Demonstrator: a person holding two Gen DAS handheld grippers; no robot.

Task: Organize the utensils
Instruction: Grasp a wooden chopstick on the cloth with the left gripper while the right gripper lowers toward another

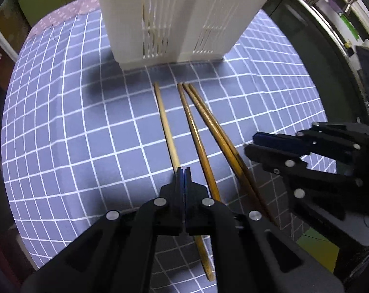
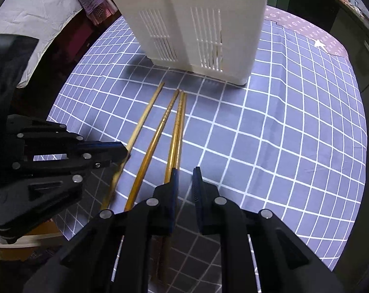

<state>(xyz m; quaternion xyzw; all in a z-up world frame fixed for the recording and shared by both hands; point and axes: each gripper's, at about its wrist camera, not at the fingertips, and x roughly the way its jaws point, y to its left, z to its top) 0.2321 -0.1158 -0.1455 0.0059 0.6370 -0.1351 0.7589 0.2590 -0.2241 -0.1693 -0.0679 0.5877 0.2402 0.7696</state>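
On grid-patterned blue counter [image 1: 74,122], front of slotted white plastic utensil caddy [image 1: 179,17]: left gripper [image 1: 183,171] pinching shut on pale wooden chopstick [image 1: 166,124]; right gripper [image 2: 185,171] hanging slightly open, empty, beside three darker bamboo chopsticks [image 2: 174,131]. Risking end-grip pivot, stick slipping or swinging into neighbours during lift.

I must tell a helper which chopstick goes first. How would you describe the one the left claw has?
Find the white slotted utensil holder on the blue checked tablecloth; four chopsticks lie in front of it. The wanted one is the pale chopstick, leftmost and lying apart, its near end pinched in the left claw. Its three neighbours are darker amber.
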